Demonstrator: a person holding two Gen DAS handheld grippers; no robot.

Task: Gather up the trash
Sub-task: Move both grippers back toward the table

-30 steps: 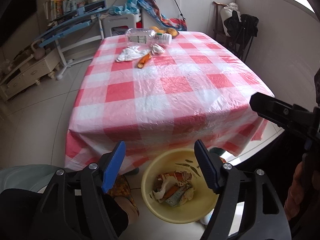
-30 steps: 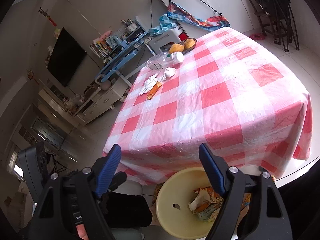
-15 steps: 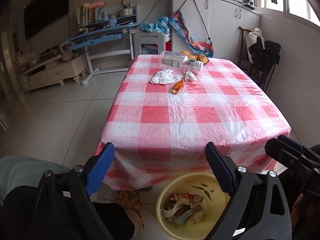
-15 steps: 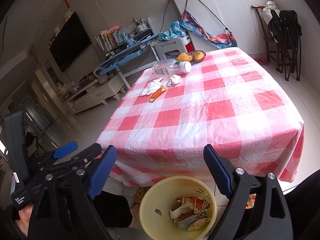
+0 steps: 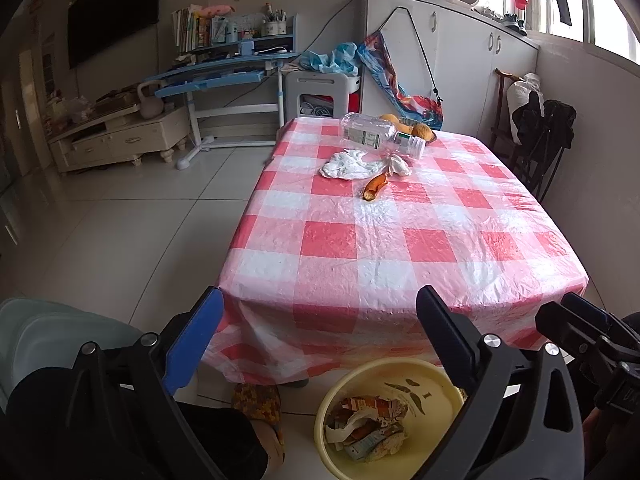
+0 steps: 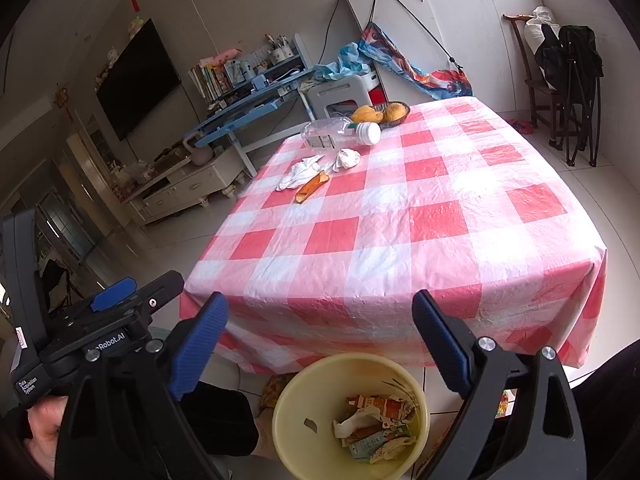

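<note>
Above the yellow bin (image 6: 286, 396) on the floor by the surface's (image 5: 400, 240) near edge, left tongs (image 5: 318, 340) and right tongs (image 6: 320, 340) are opening, empty, their load apparently dropped. Bottle (image 5: 380, 135), tissues (image 5: 348, 165) and peel (image 5: 374, 188) remain at the far-left corner.

Both black grippers carry blue ribbed fingers (image 6: 198, 354), silver screws and white lettering; the person wears black.
</note>
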